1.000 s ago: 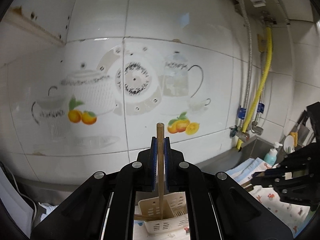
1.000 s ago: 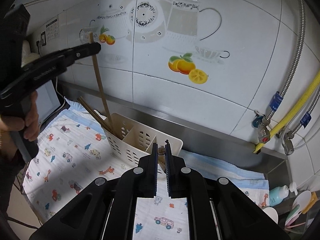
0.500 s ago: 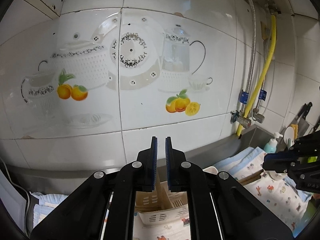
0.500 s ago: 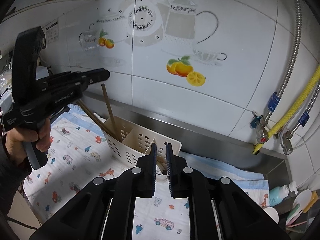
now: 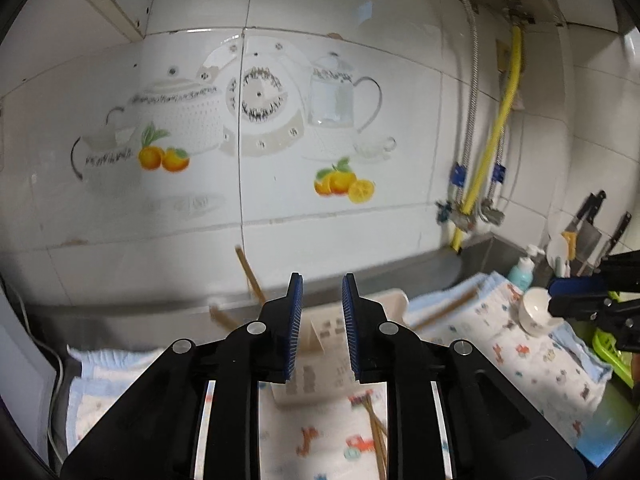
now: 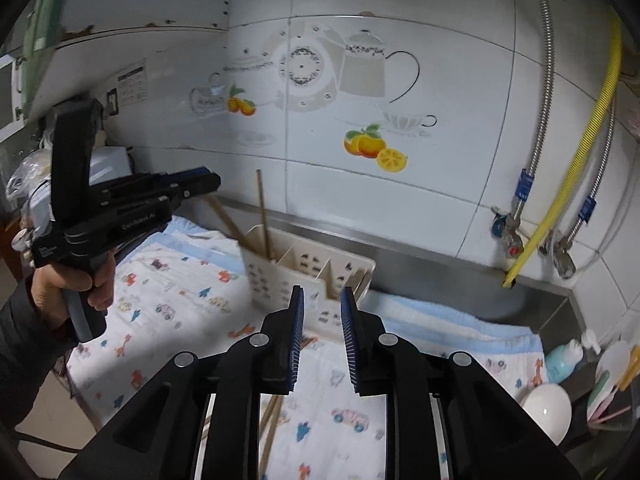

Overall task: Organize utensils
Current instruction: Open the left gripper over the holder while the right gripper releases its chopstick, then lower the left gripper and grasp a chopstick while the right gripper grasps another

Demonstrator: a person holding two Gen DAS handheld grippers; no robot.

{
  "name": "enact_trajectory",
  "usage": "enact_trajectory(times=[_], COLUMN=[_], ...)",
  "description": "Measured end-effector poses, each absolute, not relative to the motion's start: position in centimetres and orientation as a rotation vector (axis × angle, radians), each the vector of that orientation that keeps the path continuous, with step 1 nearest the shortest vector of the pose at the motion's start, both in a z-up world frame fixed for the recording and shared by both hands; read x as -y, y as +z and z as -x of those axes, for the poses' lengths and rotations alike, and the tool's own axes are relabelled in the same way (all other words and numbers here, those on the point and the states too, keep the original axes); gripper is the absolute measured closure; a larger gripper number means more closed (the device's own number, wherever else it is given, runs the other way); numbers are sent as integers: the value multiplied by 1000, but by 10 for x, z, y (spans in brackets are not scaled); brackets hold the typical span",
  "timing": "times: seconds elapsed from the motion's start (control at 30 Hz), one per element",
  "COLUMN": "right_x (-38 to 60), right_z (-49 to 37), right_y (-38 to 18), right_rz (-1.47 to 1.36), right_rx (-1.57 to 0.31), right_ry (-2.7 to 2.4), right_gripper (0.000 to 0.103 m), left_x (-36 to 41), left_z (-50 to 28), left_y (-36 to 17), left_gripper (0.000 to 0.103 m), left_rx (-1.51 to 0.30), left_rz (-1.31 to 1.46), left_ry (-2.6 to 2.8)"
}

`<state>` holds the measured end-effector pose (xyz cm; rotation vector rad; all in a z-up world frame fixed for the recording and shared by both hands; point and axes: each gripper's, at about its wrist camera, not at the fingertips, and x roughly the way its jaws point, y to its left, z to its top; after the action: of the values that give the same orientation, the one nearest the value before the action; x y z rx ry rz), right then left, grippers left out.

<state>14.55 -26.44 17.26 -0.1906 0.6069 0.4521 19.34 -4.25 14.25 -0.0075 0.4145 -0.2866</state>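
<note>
Your left gripper [image 5: 322,312] and right gripper [image 6: 320,320] are both opening with nothing between their blue pads, while the cream utensil caddy [image 6: 308,272] sits at the back edge of the printed cloth [image 6: 168,300], chopsticks [image 6: 262,216] leaning in its left compartment.

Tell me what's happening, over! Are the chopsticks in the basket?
Left gripper and right gripper both opening, nothing between jaws. Some chopsticks stand in white basket; more chopsticks lie loose on the cloth. Nothing blocking.
</note>
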Motion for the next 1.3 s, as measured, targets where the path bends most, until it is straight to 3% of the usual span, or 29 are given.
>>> enact_trajectory(times=[0.63, 1.0, 1.3], right_x=[269, 268, 261], right_z=[-38, -25, -28], right_y=[62, -6, -38], right_rz=[122, 49, 71], right_rx=[-672, -779, -834], right_ry=[434, 401, 377], right_gripper=[84, 84, 84], left_x=[58, 75, 81], left_z=[-105, -93, -99], left_y=[7, -60, -82], left_gripper=[83, 83, 83], left_rx=[-689, -831, -880], left_rz=[-5, 3, -16], left_ry=[-391, -444, -422])
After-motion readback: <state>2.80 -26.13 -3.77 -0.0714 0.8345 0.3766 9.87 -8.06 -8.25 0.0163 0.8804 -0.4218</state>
